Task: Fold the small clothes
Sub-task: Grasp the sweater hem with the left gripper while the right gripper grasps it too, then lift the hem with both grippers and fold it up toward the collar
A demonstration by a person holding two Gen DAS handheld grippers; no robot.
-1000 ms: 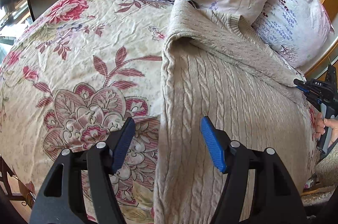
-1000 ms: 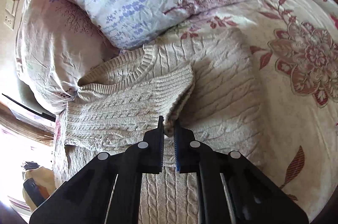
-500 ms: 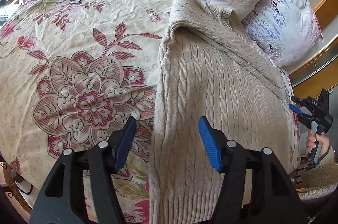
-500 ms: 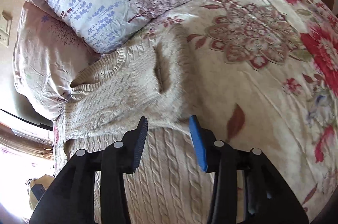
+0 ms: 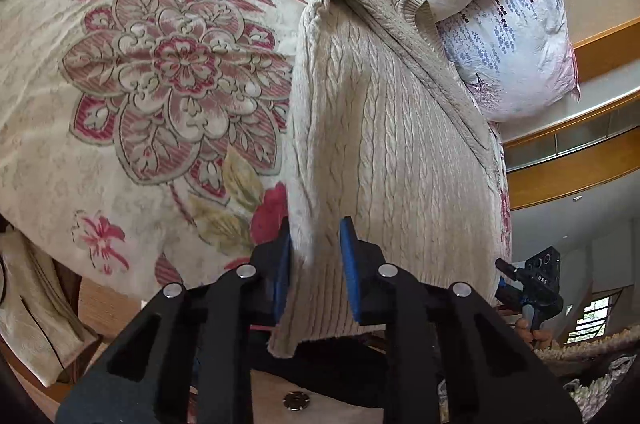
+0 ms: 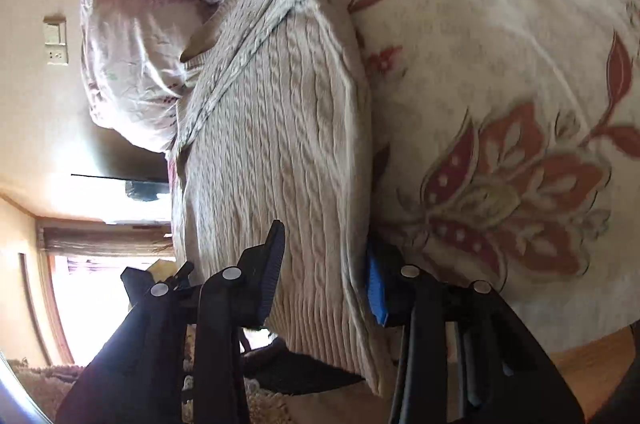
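A cream cable-knit sweater [image 5: 384,128] lies lengthwise on the floral bedspread [image 5: 140,84], sleeves folded in, collar toward the pillows. Its ribbed hem hangs over the near bed edge. My left gripper [image 5: 314,264] straddles the hem's left corner; the blue pads touch the knit with a narrow gap between them. My right gripper [image 6: 324,272] is open around the sweater [image 6: 280,144] hem at its right side, one finger over the knit and the blue pad at its edge. The right gripper also shows in the left wrist view [image 5: 532,288], low right.
Two floral pillows [image 5: 500,24] lie against the headboard beyond the collar. The bedspread [image 6: 500,104] spreads wide beside the sweater. A wooden floor and shaggy rug [image 6: 36,388] lie below the bed edge. A wall switch [image 6: 56,40] is at far left.
Both grippers have moved down the sweater from its middle to the hem at the bed edge. The left jaws have narrowed onto the hem corner. The right gripper let go of the sleeve and opened.
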